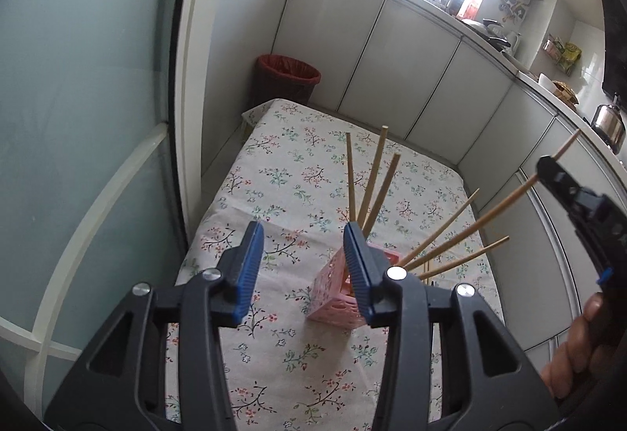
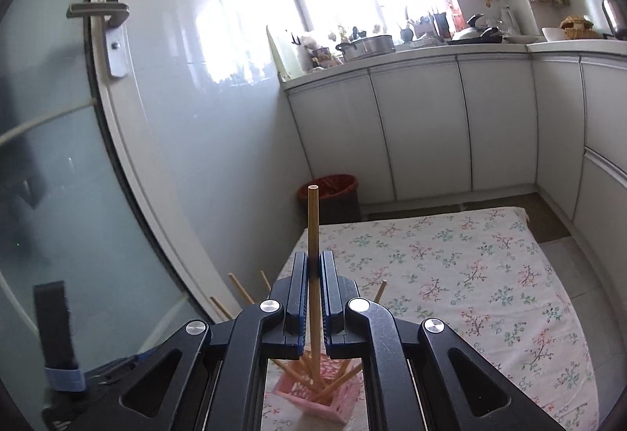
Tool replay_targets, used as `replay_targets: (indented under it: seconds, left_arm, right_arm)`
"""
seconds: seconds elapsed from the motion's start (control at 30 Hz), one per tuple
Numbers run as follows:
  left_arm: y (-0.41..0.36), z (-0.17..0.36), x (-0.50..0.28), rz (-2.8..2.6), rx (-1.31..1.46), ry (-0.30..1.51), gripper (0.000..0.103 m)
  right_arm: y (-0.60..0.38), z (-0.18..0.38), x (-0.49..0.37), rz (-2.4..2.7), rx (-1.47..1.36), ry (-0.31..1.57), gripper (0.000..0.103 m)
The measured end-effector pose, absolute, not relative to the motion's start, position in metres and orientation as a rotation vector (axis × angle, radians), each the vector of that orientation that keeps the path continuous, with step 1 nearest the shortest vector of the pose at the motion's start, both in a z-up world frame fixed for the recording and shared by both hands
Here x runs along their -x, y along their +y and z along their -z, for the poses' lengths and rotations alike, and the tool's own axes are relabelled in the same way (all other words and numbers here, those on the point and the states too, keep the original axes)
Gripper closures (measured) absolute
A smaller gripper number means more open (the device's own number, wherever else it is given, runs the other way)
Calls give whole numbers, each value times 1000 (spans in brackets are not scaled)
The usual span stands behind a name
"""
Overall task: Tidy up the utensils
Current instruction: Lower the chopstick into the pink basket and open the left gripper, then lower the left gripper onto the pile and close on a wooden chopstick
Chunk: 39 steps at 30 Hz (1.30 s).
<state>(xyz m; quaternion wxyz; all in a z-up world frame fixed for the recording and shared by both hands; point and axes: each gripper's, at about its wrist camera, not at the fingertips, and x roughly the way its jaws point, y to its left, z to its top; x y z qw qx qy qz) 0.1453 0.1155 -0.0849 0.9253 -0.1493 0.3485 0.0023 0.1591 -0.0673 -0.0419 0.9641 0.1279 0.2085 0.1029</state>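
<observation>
Tablecloth (image 1: 313, 172) lies bare beyond pink holder (image 1: 333, 297).

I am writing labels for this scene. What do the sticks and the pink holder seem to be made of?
chopsticks: probably bamboo or light wood, matte; they are pale tan, thin and straight, with no shine.
pink basket: probably moulded plastic, smooth; its even pink walls have regular cut-out holes.
right gripper clamps one chopstick of the same look.
</observation>
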Motion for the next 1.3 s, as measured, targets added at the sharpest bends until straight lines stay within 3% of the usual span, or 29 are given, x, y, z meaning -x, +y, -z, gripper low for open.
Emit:
replay_targets:
  seconds: [0.4,0.57,0.7,0.87,1.13,1.3]
  left_arm:
    - [112,90,-147,12,286,746,59]
    - [105,91,-147,36,264,763,56]
    - [97,93,-144,60,249,774,49]
    - [82,99,-140,96,217,798,44]
    - [52,108,-132,136,159,828,25]
    - [34,117,-132,137,117,856,22]
  right_arm:
    - [-54,74,-188,-184,-222,483,95]
    - [-65,67,-180,-205,-243,490,81]
    - [-83,49,-163,-221,-263,456,61]
    - [-112,36,-144,-204,-277,465,51]
    - [-161,55,-126,-131,-266,560,35]
    - [-181,76,-119,-104,-241,644,28]
